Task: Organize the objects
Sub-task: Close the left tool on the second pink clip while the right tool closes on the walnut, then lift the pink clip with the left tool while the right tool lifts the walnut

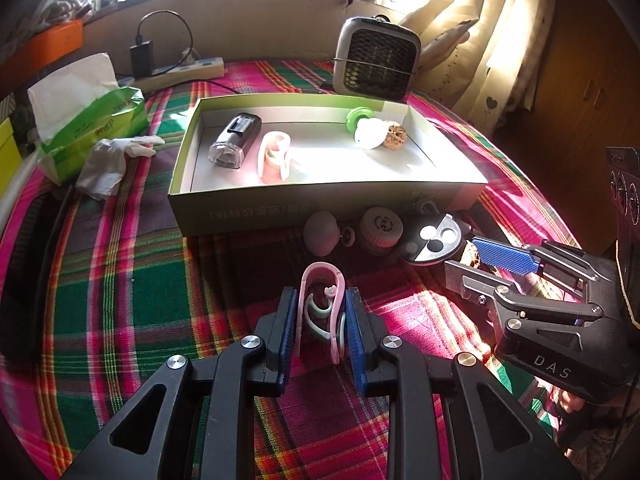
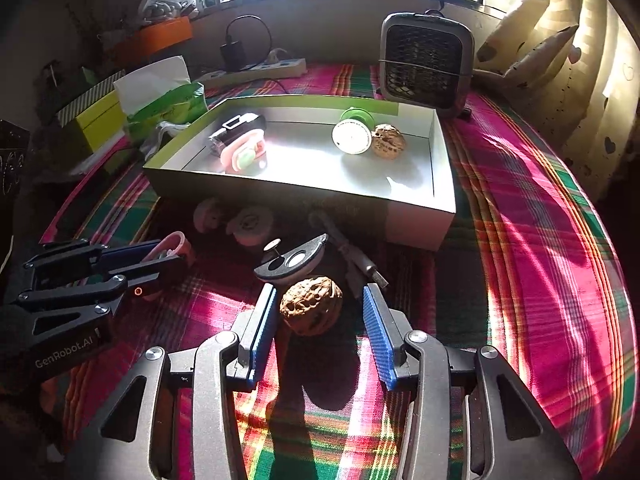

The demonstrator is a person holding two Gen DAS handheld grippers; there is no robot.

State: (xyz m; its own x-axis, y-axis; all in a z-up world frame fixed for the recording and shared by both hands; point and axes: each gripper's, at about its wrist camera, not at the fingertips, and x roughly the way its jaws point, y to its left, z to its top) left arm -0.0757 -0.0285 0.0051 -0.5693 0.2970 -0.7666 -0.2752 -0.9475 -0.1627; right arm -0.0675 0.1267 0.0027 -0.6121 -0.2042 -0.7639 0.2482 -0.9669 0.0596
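Nearest in the left wrist view, the left claw [image 1: 321, 322] is closed narrow on a pink clip [image 1: 322, 304] with pale green inner parts, its blue pads pressed against the clip's two sides just above the plaid bedspread [image 1: 120, 280]. In the right wrist view, the right claw [image 2: 320, 316] stands wide, its blue pads on either side of a brown walnut [image 2: 311, 305] that rests on the bedspread between them; the left pad is close beside the shell, the right one apart from it. Just beyond the walnut lie a dark half-round case [image 2: 292, 262] with round white spots and a grey cable plug [image 2: 362, 266]. Farther on, close against the front wall of the box, sit a pale pink rounded piece [image 1: 321, 233] and a round capped container [image 1: 380, 230]. The shallow green-rimmed box [image 1: 320, 204] lies open on the bed, and it holds a black and clear bike light [image 1: 235, 141] at the left, a second pink clip [image 1: 275, 157] just beside it, and at the right a green spool [image 1: 359, 117], a white round piece [image 1: 372, 133] and a second walnut [image 2: 388, 141] touching one another. Left of the box lie a crumpled white tissue [image 1: 110, 162] and a green tissue pack [image 1: 92, 120]. Behind the box stand a small grey fan heater [image 1: 378, 60] and a power strip [image 1: 180, 72] with a black charger plugged in, below the window.
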